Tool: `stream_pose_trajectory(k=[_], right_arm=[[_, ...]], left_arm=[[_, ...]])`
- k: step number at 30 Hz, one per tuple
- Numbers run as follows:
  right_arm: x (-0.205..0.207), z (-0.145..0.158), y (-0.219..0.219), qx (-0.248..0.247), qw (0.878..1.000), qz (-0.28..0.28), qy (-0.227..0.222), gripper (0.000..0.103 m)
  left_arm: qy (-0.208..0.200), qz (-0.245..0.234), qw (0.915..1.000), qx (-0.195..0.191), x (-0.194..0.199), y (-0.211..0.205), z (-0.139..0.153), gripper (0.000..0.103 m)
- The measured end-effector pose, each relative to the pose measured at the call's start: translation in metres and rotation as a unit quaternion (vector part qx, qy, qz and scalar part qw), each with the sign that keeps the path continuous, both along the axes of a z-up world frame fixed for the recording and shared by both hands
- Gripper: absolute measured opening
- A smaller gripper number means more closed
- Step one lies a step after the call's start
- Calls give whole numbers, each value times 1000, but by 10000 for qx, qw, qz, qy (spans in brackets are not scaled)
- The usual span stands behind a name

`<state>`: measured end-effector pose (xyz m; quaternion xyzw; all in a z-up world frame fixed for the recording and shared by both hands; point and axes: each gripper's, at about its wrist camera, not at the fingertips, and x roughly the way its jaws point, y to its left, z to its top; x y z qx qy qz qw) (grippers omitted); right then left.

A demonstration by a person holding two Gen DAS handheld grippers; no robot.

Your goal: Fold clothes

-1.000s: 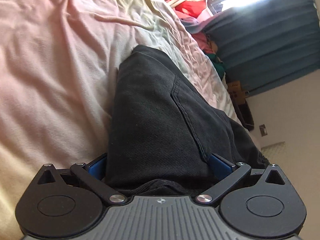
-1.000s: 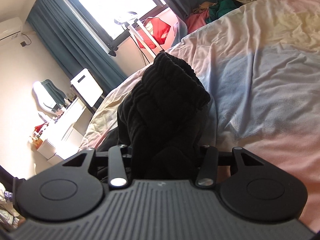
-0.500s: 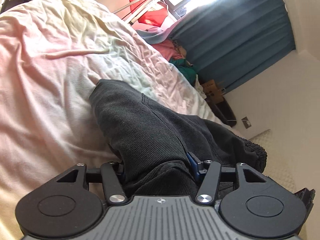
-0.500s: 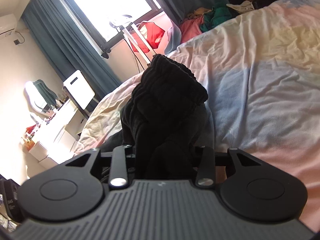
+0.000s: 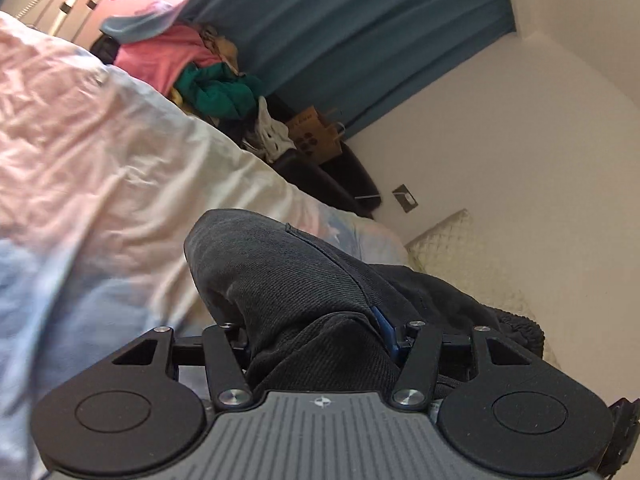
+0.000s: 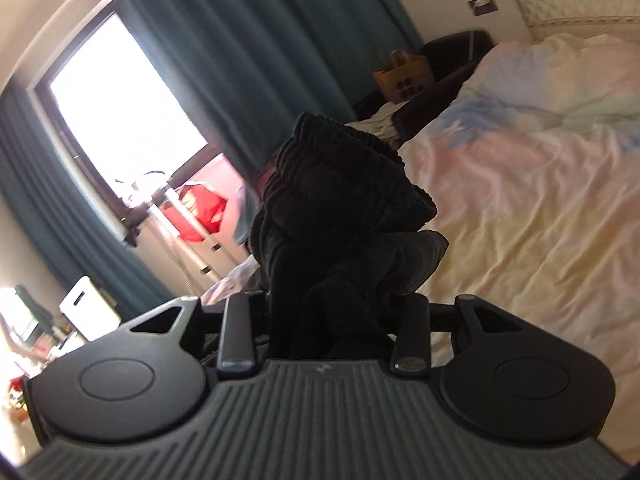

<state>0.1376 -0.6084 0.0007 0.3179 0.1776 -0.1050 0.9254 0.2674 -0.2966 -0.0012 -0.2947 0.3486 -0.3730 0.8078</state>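
A dark grey corduroy garment (image 5: 280, 272) fills the space between the fingers of my left gripper (image 5: 316, 320), which is shut on a thick fold of it; a blue pad (image 5: 385, 330) shows at the right edge of the cloth. The garment's far end droops over the pastel bedsheet (image 5: 100, 180). In the right wrist view the same dark garment (image 6: 340, 184) bunches up with its ribbed elastic band on top, lifted above the bed. My right gripper (image 6: 332, 308) is shut on this bunch. The cloth hides both sets of fingertips.
Teal curtains (image 5: 360, 40) hang behind the bed. Beside the bed lie a pile of pink and green clothes (image 5: 208, 80), a brown paper bag (image 5: 316, 140) and a dark seat (image 6: 452, 52). A quilted headboard (image 5: 472, 256) stands against the wall. A rack with a red garment (image 6: 196, 208) stands by the window.
The left jaws have closed from wide onto the garment. Both grippers have lifted and swung with the cloth towards the head of the bed and the curtain wall.
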Motion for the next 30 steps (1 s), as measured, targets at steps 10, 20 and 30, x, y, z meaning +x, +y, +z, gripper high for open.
stream_pose_trajectory(k=[10, 20, 30], right_arm=[[58, -97, -127, 660, 9914, -811, 785, 41], [-1, -206, -102, 1302, 9806, -451, 1392, 60], [-48, -125, -88, 966, 9792, -552, 1696, 63]], left_arm=[[280, -711, 9946, 709, 91, -133, -104, 57], [-228, -985, 9860, 1323, 59, -113, -155, 69], [-1128, -667, 9664, 2209, -16, -89, -33, 76]])
